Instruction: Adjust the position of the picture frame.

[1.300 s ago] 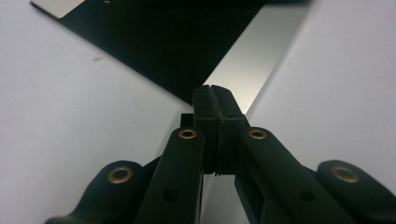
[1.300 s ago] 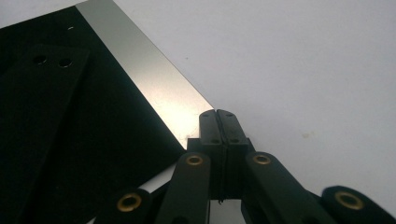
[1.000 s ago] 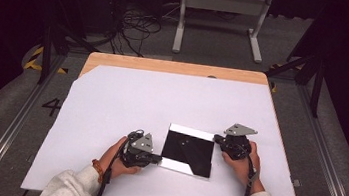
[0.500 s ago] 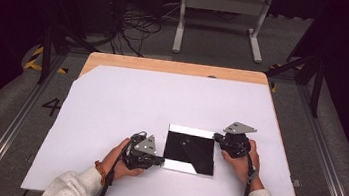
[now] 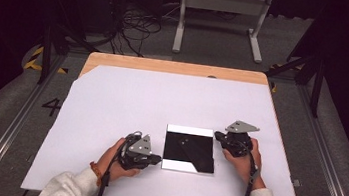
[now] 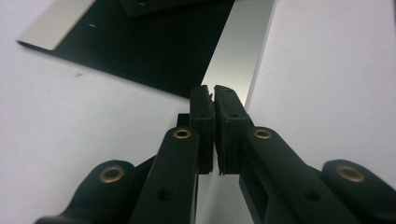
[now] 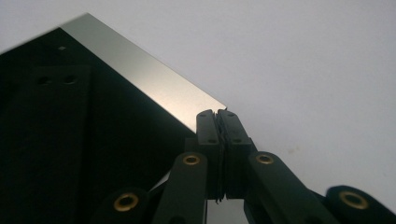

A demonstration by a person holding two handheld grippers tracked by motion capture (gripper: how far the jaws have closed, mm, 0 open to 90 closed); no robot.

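Observation:
A flat black square plate (image 5: 189, 150) with shiny silver strips along its far and near edges lies on the white table top (image 5: 162, 101). My left gripper (image 5: 157, 159) is shut, its tips at the plate's near left corner. In the left gripper view the shut gripper (image 6: 214, 93) sits over a silver strip (image 6: 238, 51) of the plate (image 6: 154, 51). My right gripper (image 5: 218, 135) is shut at the plate's far right corner. In the right gripper view the gripper (image 7: 218, 114) meets the corner of the plate (image 7: 93, 140). Nothing shows between either pair of jaws.
The white sheet covers a wooden table (image 5: 176, 68). Beyond the table stand a white metal frame (image 5: 220, 13) and loose cables (image 5: 136, 23) on the floor. Floor rails (image 5: 327, 147) run along both sides.
My left gripper has edged right to the plate's near left corner. The plate has turned slightly and now lies squarer to the table. The right gripper has barely moved.

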